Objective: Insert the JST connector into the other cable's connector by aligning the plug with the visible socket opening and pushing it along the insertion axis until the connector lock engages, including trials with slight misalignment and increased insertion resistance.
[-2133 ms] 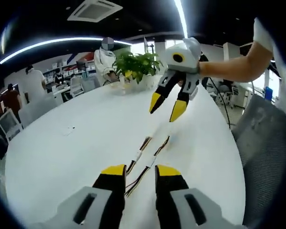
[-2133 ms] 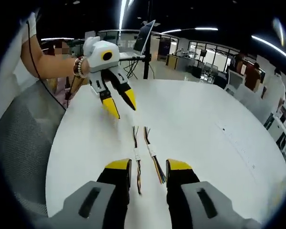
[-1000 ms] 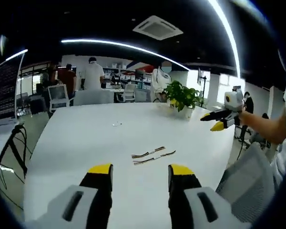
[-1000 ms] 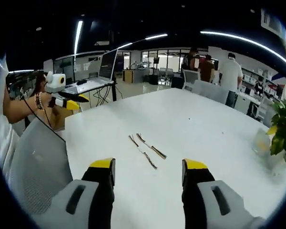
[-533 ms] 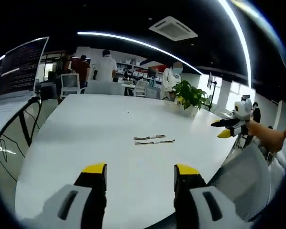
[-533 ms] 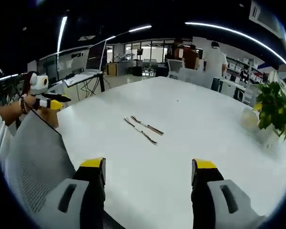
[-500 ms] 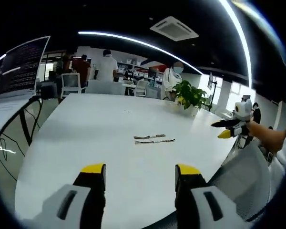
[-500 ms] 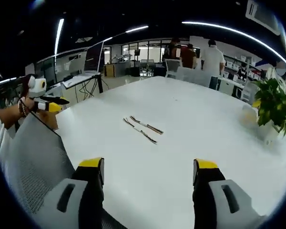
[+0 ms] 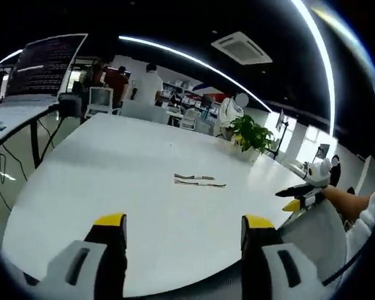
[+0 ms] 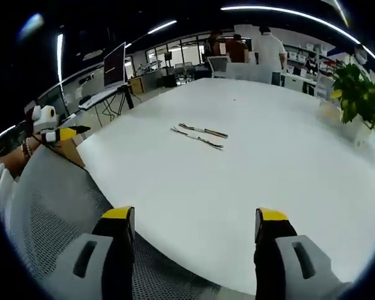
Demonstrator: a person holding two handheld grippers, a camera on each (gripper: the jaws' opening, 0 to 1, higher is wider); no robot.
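Two short cables with white JST connectors lie side by side, apart, on the round white table (image 9: 100,187). They show as cables (image 9: 199,180) in the left gripper view and cables (image 10: 200,134) in the right gripper view. My left gripper (image 9: 183,222) hangs off the table's near edge, far from them, jaws wide open and empty. My right gripper (image 10: 195,216) is also open and empty, held back over a chair. The right gripper (image 9: 290,199) appears at the far right edge, and the left gripper (image 10: 74,132) at the far left, each held by a person's arm.
A potted plant (image 9: 250,134) stands near the table's far edge, seen again as the plant (image 10: 360,94). A grey mesh chair back (image 10: 50,212) sits beside the table. A laptop on a stand (image 9: 42,69) is off the table. Several people stand behind.
Both grippers have drawn back from the table since the earliest frames, so the cables look smaller and farther. The jaws have spread wider. The cables have not moved.
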